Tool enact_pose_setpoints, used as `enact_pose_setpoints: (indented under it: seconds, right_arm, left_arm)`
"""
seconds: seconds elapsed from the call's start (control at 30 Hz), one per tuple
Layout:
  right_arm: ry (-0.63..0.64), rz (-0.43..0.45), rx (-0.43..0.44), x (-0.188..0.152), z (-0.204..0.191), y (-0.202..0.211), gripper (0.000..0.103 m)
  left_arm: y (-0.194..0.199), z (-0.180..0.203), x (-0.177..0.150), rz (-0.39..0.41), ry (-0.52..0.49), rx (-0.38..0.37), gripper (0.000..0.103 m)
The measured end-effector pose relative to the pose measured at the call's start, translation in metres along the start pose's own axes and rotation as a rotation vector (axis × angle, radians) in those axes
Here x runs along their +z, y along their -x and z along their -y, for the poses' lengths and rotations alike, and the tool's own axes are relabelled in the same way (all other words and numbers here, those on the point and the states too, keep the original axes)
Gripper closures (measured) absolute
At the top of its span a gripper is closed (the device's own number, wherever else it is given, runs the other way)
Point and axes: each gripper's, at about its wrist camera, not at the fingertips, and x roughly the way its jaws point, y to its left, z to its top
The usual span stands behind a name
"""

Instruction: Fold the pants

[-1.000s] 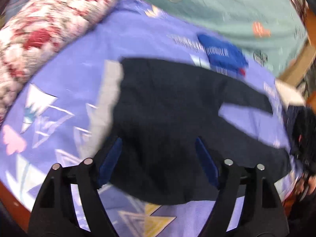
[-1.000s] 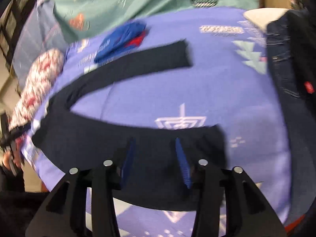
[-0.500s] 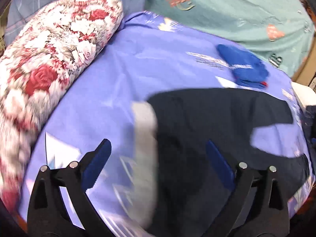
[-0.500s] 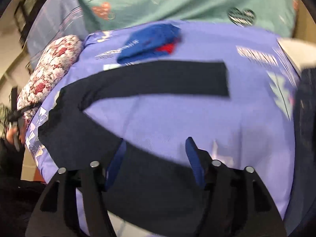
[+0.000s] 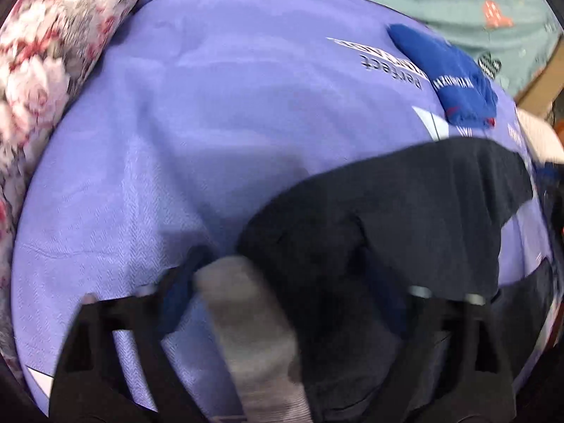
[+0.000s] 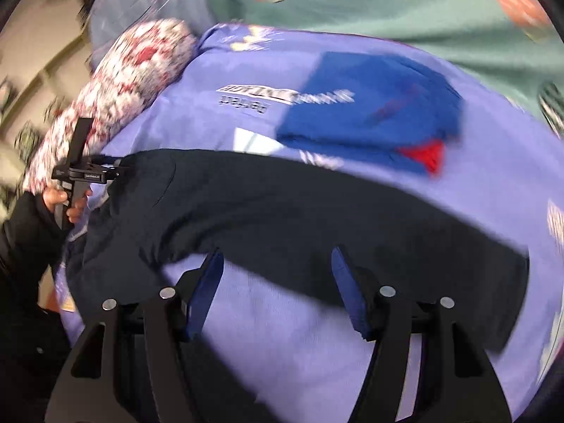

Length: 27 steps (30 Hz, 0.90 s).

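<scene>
The dark navy pants (image 5: 405,218) lie on the purple bedsheet (image 5: 211,123), bunched at the waist. Their grey waistband (image 5: 246,310) runs between the fingers of my left gripper (image 5: 282,299), whose jaws are closing with the pads still wide apart; the picture is blurred. The right wrist view shows the pants (image 6: 317,204) stretching from left to right, with the left gripper (image 6: 116,169) at the waist end in a person's hand (image 6: 60,197). My right gripper (image 6: 278,275) is open over the near edge of the pant leg, with nothing gripped.
A folded blue garment (image 6: 370,112) lies just beyond the pants, also in the left wrist view as the blue garment (image 5: 454,77). A floral pillow (image 5: 42,56) borders the sheet on the left. A teal blanket (image 6: 387,0) covers the far side.
My left gripper slid along to the waist, and the grey waistband now sits between narrower jaws. My right gripper opened wider and swept from the near leg to the far one.
</scene>
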Motion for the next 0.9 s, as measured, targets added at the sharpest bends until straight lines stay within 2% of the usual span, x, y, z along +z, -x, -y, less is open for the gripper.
enact_pose_setpoints:
  seconds: [0.03, 0.1, 0.2, 0.47, 0.6, 0.63, 0.67, 0.7, 0.8, 0.9]
  right_arm:
    - [0.036, -0.019, -0.01, 0.01, 0.0, -0.012, 0.038]
    - [0.097, -0.071, -0.047, 0.03, 0.005, -0.04, 0.038]
    - [0.093, -0.136, -0.081, 0.049, 0.021, -0.078, 0.038]
    - [0.242, -0.154, -0.077, 0.062, 0.031, -0.109, 0.036]
    - [0.321, -0.188, -0.02, 0.063, 0.037, -0.119, 0.032]
    - [0.337, -0.19, -0.024, 0.062, 0.037, -0.12, 0.041]
    - [0.347, -0.192, -0.033, 0.062, 0.036, -0.118, 0.081]
    - [0.345, -0.194, 0.003, 0.063, 0.036, -0.115, 0.093]
    - [0.403, -0.197, -0.029, 0.058, 0.027, -0.11, 0.098]
    - [0.395, -0.179, -0.043, 0.055, 0.024, -0.099, 0.099]
  left_arm:
    - [0.003, 0.002, -0.001, 0.001, -0.011, -0.01, 0.059]
    - [0.009, 0.002, -0.002, 0.007, -0.003, -0.034, 0.067]
    - [0.022, 0.015, -0.01, 0.036, -0.039, -0.034, 0.08]
    - [0.064, 0.05, -0.028, 0.13, -0.099, -0.116, 0.083]
    - [0.069, 0.055, -0.034, 0.141, -0.102, -0.133, 0.083]
    - [0.07, 0.054, -0.034, 0.143, -0.094, -0.135, 0.083]
    - [0.071, 0.052, -0.034, 0.146, -0.086, -0.135, 0.083]
    - [0.072, 0.051, -0.035, 0.153, -0.077, -0.13, 0.083]
    - [0.074, 0.046, -0.034, 0.162, -0.053, -0.127, 0.083]
    - [0.078, 0.042, -0.034, 0.17, -0.032, -0.123, 0.083]
